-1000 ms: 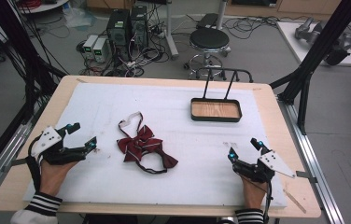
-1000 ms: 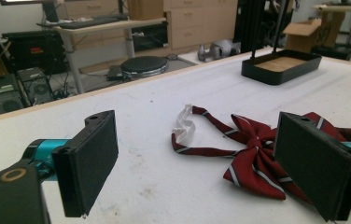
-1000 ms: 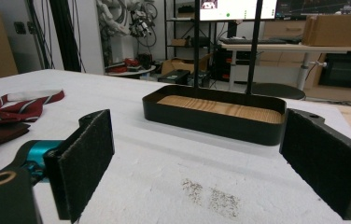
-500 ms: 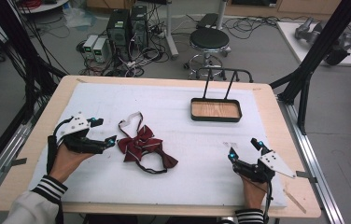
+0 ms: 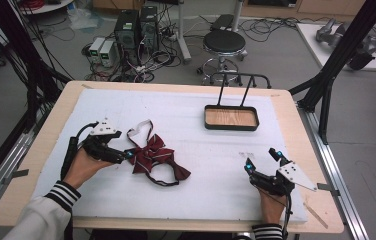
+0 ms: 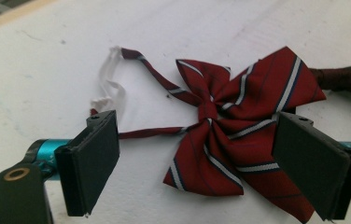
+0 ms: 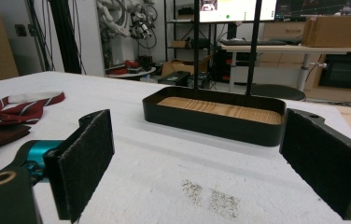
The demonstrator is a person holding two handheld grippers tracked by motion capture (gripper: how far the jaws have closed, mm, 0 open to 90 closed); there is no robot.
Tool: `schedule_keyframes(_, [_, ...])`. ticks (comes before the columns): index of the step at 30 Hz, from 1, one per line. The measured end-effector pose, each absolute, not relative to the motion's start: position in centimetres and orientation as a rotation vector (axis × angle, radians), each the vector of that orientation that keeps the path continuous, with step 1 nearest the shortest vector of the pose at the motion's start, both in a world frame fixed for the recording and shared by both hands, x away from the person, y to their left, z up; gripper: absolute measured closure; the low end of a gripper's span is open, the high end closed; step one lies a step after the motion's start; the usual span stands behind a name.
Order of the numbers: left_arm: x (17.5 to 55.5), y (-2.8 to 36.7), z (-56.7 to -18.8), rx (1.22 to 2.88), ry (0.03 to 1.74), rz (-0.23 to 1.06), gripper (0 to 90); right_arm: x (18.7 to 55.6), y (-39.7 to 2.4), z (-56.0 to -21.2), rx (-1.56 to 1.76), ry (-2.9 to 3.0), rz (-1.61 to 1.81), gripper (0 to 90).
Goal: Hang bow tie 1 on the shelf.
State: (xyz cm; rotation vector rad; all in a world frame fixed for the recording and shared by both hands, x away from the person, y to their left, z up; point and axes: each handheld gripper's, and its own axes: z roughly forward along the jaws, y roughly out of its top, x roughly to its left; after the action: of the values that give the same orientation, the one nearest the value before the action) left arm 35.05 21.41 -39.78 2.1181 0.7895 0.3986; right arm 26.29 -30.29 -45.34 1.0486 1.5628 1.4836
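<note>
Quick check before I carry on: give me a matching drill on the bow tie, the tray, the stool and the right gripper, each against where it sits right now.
Things:
1. bow tie
2. tray
3. stool
4. right gripper

Places:
A. on the floor beyond the table's far edge
B. near the table's front right corner, open over bare white mat
C. left of centre on the mat, at the tips of the open left gripper
D. on the far right part of the mat, wooden floor inside a black rim

Pairs: 1-C, 2-D, 3-A, 4-B
</note>
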Motion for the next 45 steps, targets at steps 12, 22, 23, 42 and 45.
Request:
schedule_keyframes(12, [36.2,19.4,-40.9,2.263,0.822,0.29,16.0,26.3,-30.4,-45.3,1.046,1.558,1.484,9.2])
schedule_keyframes(22, [36.8,18.4,-41.7,2.335,0.911,0.226,16.8,26.3,-30.4,-45.3,1.053,1.556,1.492,9.2])
schedule_keyframes(23, [36.8,18.3,-41.7,2.339,0.913,0.22,17.9,26.3,-30.4,-45.3,1.054,1.555,1.494,9.2])
schedule_keyframes(42, [36.9,17.7,-42.0,2.368,0.914,0.202,57.6,26.3,-30.5,-45.4,1.062,1.548,1.505,9.2])
schedule_keyframes(45, [36.8,17.7,-42.0,2.377,0.907,0.223,70.3,26.3,-30.6,-45.4,1.06,1.547,1.503,9.2])
